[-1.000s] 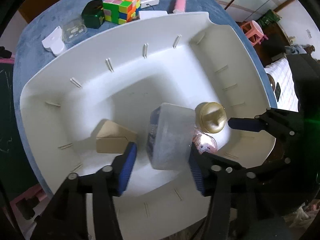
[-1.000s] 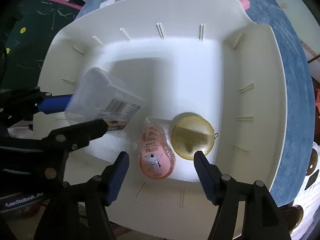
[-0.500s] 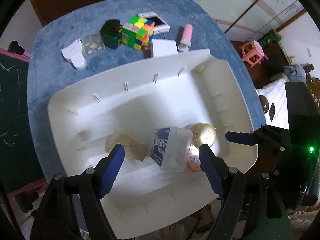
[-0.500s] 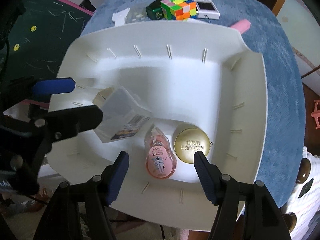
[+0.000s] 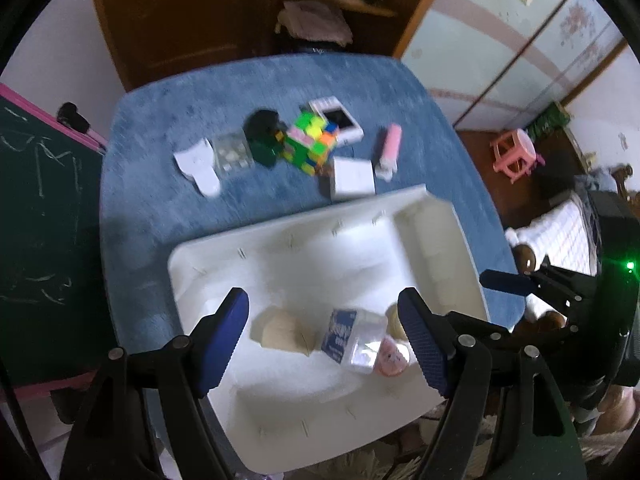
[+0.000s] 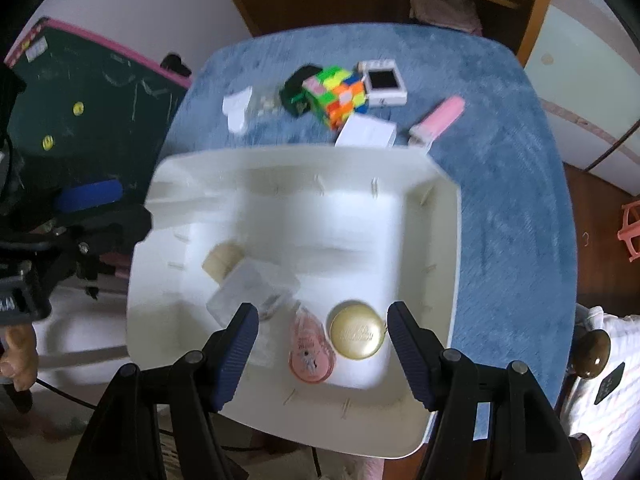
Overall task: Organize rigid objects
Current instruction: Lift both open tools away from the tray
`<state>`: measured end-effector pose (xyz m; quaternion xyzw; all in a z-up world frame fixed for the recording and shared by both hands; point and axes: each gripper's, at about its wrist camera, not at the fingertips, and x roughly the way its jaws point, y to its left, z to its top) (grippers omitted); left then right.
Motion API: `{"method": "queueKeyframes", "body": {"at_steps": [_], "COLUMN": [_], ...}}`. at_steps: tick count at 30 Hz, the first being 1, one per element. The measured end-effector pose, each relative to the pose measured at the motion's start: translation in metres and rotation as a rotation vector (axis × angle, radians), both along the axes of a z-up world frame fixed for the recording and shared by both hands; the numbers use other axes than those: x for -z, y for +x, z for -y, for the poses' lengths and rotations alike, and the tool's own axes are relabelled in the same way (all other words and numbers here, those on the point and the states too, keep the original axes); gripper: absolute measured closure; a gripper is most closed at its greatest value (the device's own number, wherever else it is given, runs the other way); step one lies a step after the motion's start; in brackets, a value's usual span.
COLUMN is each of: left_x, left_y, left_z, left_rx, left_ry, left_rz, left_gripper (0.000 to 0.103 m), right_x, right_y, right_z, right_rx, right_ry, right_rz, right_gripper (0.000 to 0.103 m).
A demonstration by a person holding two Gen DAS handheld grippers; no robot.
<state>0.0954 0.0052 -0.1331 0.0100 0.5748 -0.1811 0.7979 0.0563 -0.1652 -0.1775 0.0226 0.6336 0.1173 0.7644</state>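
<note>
Left wrist view showed the left gripper (image 5: 324, 334) spread wide and empty above the near part of the white tray (image 5: 460, 240), pointing steeply down. The clear plastic box (image 5: 356, 338) lay on the tray floor below its jaws, untouched, with a tan block (image 5: 284, 334) to its left and a pink tape dispenser (image 5: 394, 360) at its right. Going left to right across the blue table (image 5: 160, 184) beyond the tray, the unsorted pieces sat in a loose row: a white part (image 5: 198, 166), a small clear case (image 5: 232, 152), a dark green object (image 5: 264, 136), the colourful cube (image 5: 310, 142), a white gadget with a dark screen (image 5: 338, 120), a white card box (image 5: 354, 176) and a pink stick (image 5: 390, 146).

Right wrist view showed the right gripper (image 6: 322, 354) likewise spread and holding nothing, aimed down over the pink dispenser and the gold round tin (image 6: 357, 335).

Judged from this, the step in hand was fetching the next piece. Doing it well meant keeping clear of the tray rim and taking an outer piece first, since the cube group was packed close. Blur made their exact contacts uncertain.
</note>
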Motion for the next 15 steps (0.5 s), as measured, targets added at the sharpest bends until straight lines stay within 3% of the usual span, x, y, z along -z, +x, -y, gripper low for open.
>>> {"method": "queueKeyframes", "body": {"at_steps": [8,15], "left_x": [-0.042,-0.069], "left_y": [0.016,0.039], "left_z": [-0.017,-0.024], "left_rx": [-0.066,-0.094], "left_ry": [-0.007,0.053], "left_rz": [0.105,0.190], "left_gripper": [0.023,0.019], "right_x": [-0.032,-0.058], "right_y": [0.017,0.035], "right_z": [0.013,0.022], "right_rx": [0.033,0.034], "right_ry": [0.029,0.007], "right_rz": [0.073,0.129], "right_gripper": [0.035,0.035]}}
